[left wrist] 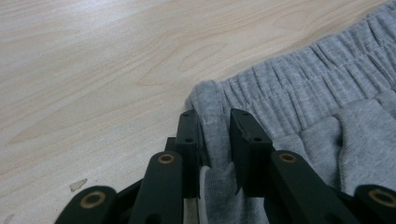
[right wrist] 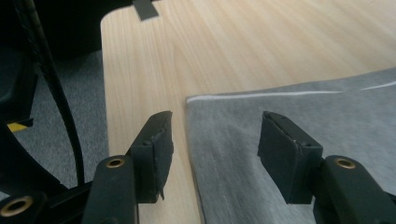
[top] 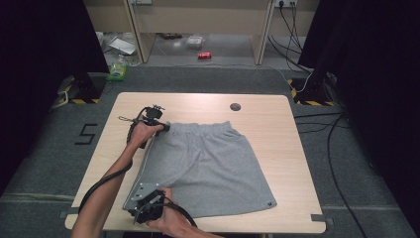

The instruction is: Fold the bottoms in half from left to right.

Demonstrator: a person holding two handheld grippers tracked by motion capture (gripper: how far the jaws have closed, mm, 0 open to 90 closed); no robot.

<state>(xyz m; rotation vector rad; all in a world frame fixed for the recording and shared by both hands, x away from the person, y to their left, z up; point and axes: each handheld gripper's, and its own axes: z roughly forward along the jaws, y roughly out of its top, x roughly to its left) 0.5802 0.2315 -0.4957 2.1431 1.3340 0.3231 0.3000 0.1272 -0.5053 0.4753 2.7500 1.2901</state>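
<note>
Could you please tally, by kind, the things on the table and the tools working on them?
Grey shorts: 1
Hand-held grippers: 2, the left hand-held gripper shut on the shorts' waistband corner, the right hand-held gripper open over the hem corner
Wooden table: 1
Total: 4

Your shorts (top: 208, 168) are soft grey jersey cloth, matt and faintly fuzzy, with a gathered, ribbed waistband (left wrist: 322, 70) at twelve o'clock on the garment. The tabletop (top: 277, 129) under them is pale wood-grain laminate, smooth with a low sheen. Your left gripper (left wrist: 215, 135) has matt black plastic fingers (left wrist: 189, 140) with brass-coloured rivets. On your right gripper (right wrist: 215, 154), the fingers (right wrist: 285, 154) carry dull, slightly rough black pads.
</note>
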